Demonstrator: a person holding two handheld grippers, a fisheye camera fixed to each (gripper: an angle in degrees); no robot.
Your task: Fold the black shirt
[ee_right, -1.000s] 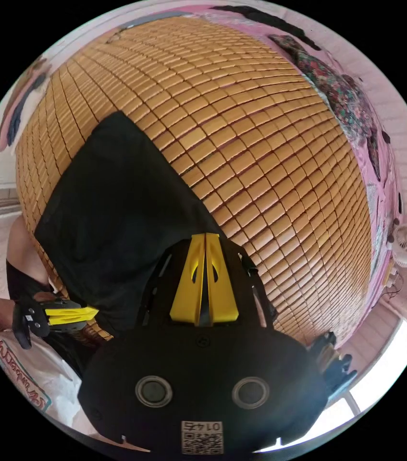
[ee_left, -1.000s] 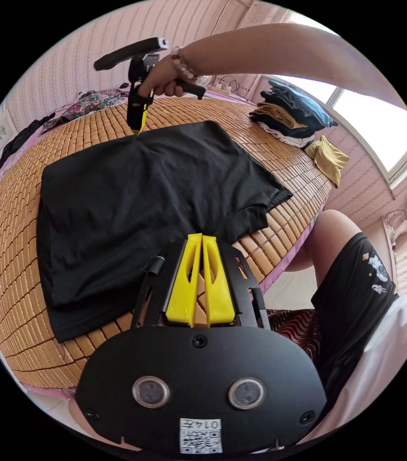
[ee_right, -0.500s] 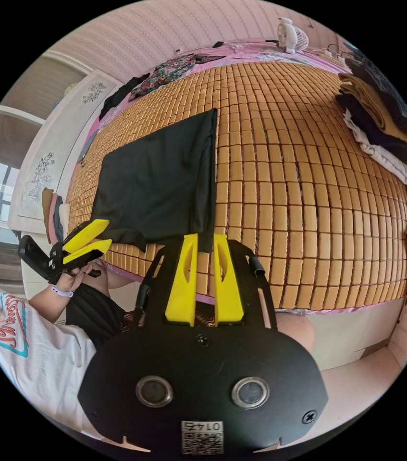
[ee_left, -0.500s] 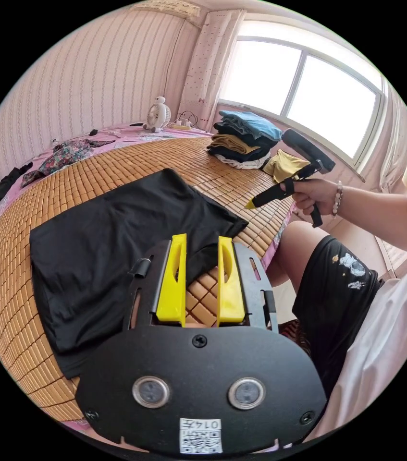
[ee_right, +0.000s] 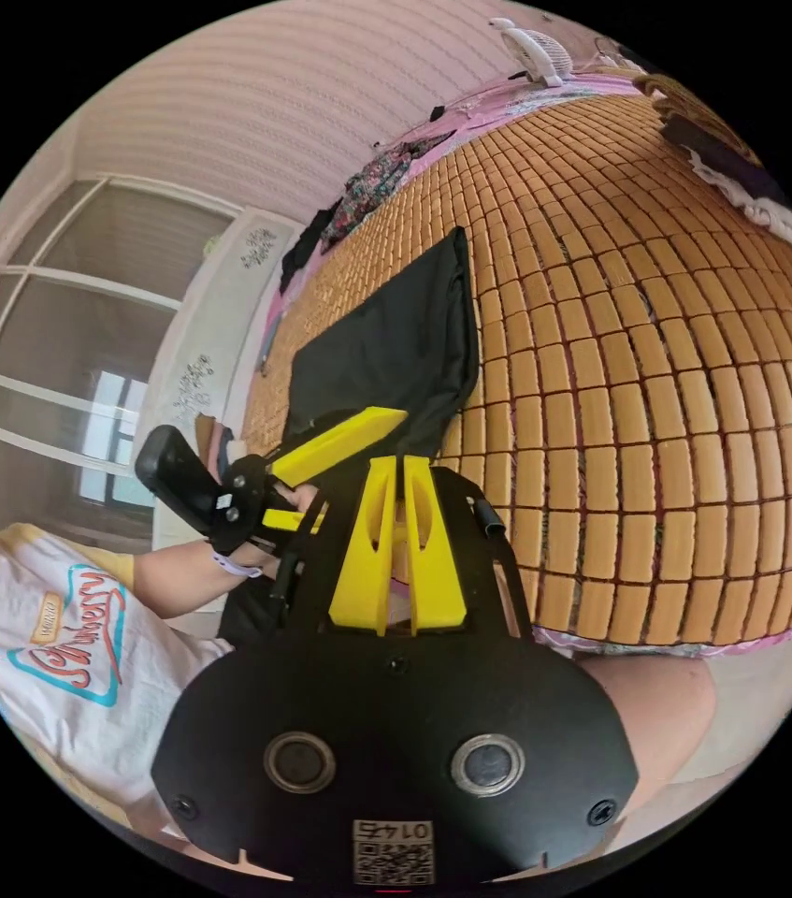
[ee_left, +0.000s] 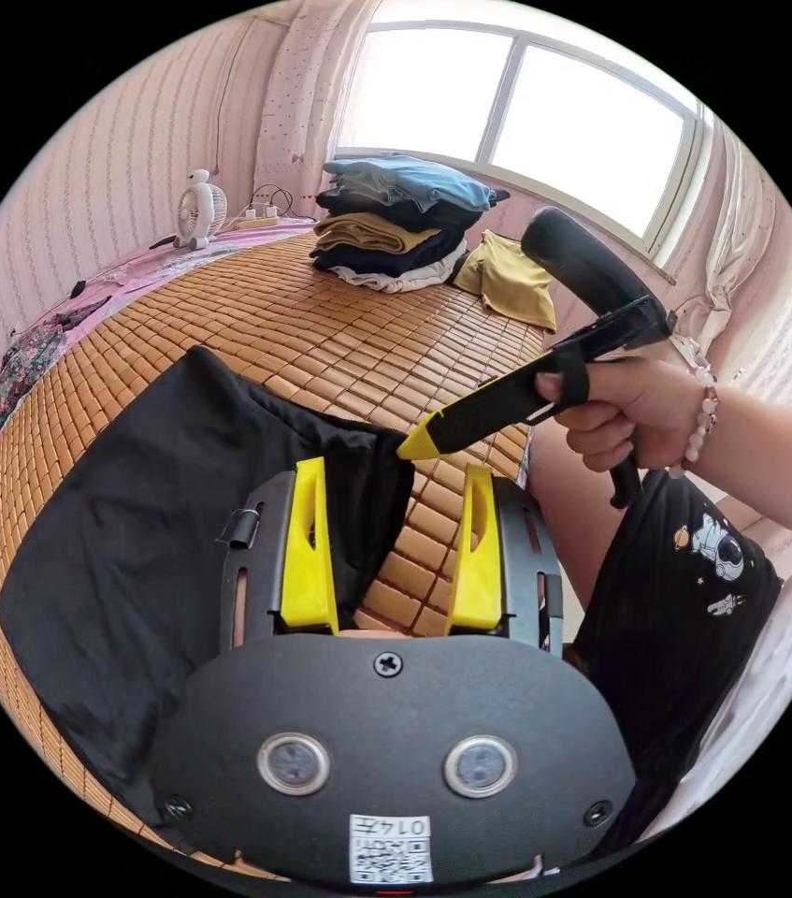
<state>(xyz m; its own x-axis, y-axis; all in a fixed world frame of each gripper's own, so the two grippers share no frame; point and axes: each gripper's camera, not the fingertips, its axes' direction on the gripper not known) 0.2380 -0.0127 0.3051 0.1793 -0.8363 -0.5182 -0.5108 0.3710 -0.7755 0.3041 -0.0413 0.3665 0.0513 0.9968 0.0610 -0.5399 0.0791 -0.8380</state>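
Note:
The black shirt [ee_left: 152,524] lies folded flat on the bamboo mat [ee_left: 321,318], and its near corner reaches the bed's front edge. My left gripper [ee_left: 391,505] stands wide open over that corner, with cloth lying between its jaws against the left one. My right gripper [ee_left: 419,440], held in a hand, comes in from the right, its tips closed together at the corner's edge. In the right gripper view, the right gripper [ee_right: 399,465] pinches the shirt [ee_right: 396,337] at its corner, while the left gripper [ee_right: 339,458] is open just to the left.
A stack of folded clothes [ee_left: 396,220] and a yellow garment [ee_left: 508,276] sit at the mat's far end by the window. A small fan [ee_left: 197,210] and a floral cloth [ee_left: 21,360] lie along the wall. The person's leg [ee_left: 667,599] is beside the bed's edge.
My left gripper went from shut to wide open. My right gripper left the shirt's far corner, opened, came to the near corner and closed there. Both cameras swung round.

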